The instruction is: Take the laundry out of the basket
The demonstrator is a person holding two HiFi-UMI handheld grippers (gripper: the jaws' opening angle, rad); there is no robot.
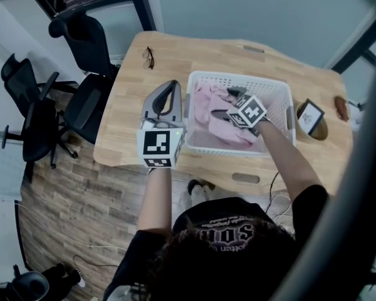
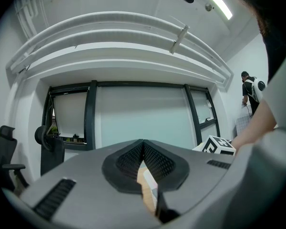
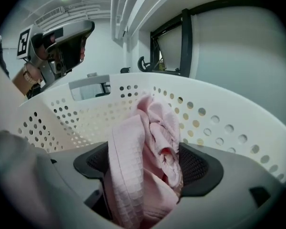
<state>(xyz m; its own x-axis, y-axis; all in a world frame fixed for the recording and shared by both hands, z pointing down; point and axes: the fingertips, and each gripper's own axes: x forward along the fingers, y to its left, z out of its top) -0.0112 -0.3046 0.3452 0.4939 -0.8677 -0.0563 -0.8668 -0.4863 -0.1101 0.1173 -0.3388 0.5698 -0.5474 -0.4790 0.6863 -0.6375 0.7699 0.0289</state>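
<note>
The pink laundry lies heaped in the white basket on the worktop. The right gripper is down in it, jaws spread wide around a bunched fold, and the pads don't look to be biting on it. If it lifts like that, or closes on a loose edge only, I'd expect the cloth to slip back in, or a snag to drag the light basket, since the left gripper, jaws pressed together and empty, hangs beside the basket without steadying it.
</note>
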